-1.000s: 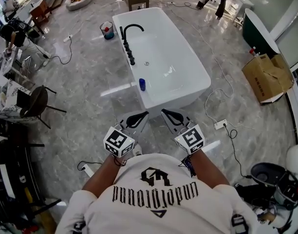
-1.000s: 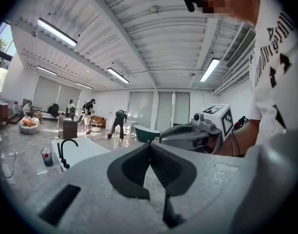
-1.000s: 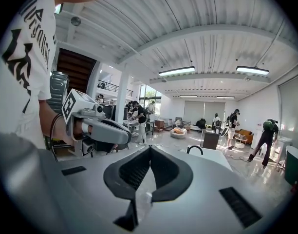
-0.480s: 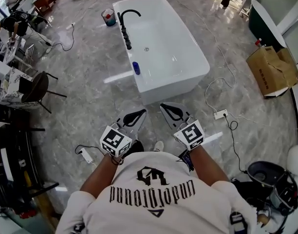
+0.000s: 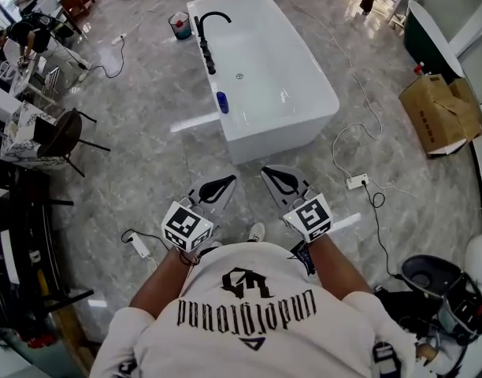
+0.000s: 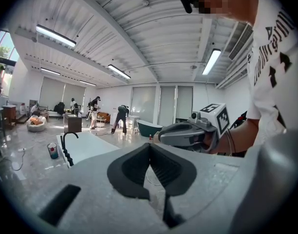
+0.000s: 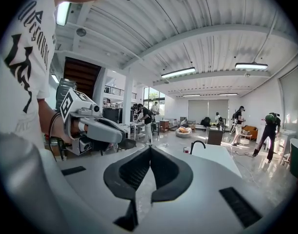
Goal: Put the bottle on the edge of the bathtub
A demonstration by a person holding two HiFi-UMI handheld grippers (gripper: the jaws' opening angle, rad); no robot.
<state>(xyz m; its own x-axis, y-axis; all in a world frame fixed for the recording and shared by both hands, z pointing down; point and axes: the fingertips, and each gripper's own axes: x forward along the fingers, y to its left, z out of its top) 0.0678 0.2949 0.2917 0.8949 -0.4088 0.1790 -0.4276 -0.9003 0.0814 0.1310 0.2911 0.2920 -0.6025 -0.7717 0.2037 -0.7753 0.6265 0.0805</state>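
The blue bottle [image 5: 221, 101] sits on the rim of the white bathtub [image 5: 274, 138], on the long side that carries the black faucet [image 5: 210, 19], toward the end nearest the person. The person stands short of that end, both claws held out side by side and well apart from the tub. The left claw [image 5: 228, 180] is pressed together on nothing. The right claw [image 5: 266, 171] is the same, its tips touching. A cardboard box [image 5: 436, 120] lies off the tub's other long side.

Blue bottle [image 5: 222, 101], possibly capped, too small.
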